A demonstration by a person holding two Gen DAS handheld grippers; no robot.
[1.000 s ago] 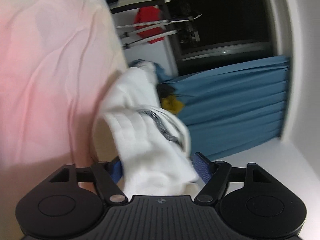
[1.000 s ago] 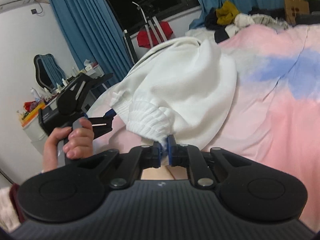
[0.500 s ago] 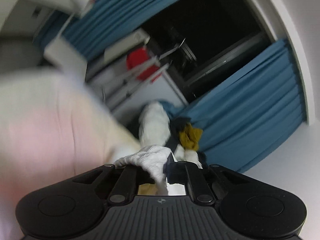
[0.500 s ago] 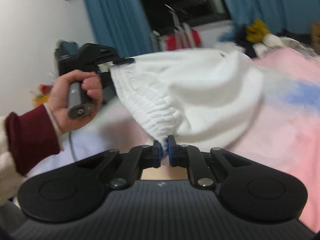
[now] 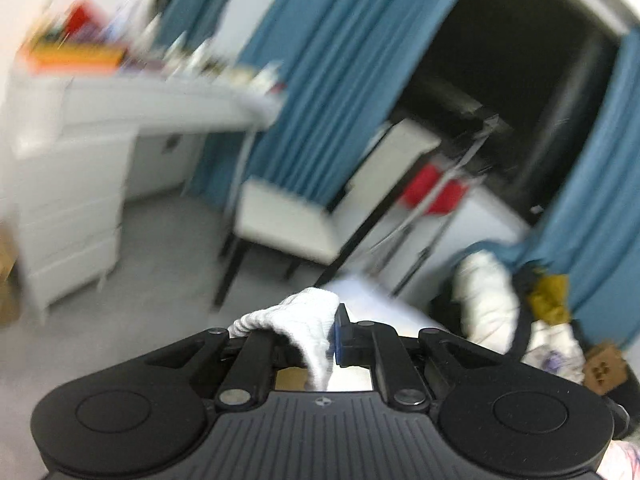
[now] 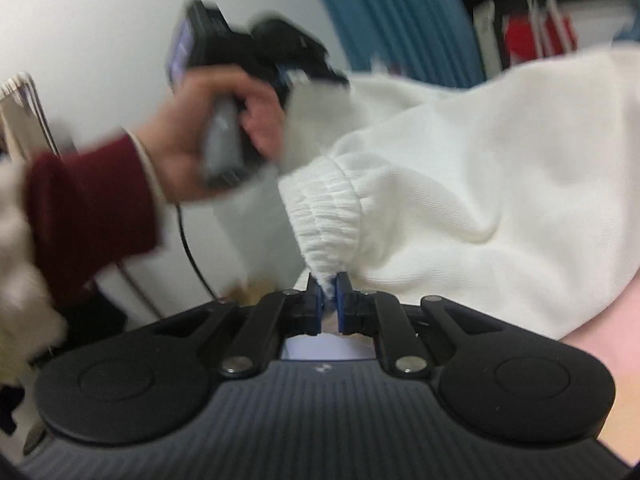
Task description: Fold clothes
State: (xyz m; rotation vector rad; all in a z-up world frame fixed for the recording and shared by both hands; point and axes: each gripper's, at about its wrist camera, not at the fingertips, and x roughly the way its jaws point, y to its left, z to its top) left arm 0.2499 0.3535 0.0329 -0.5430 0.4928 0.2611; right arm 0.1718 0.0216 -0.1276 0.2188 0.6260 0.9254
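A bed with a pink sheet [image 6: 600, 340] fills the lower right of the right wrist view, and a white garment [image 6: 500, 200] sags onto it. In the blurred left wrist view, a heap of clothes [image 5: 486, 300] lies at the bed's far end.

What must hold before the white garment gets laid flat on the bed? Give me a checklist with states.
1. Right claw shut on the white garment's ribbed band: ok.
2. Left claw pinching the same garment: ok.
3. Band pulled taut between the claws: not ok, it sags.
4. Garment lifted off the pink bedding: cannot tell, its far part is out of view.
5. Views sharp: not ok, motion blur.
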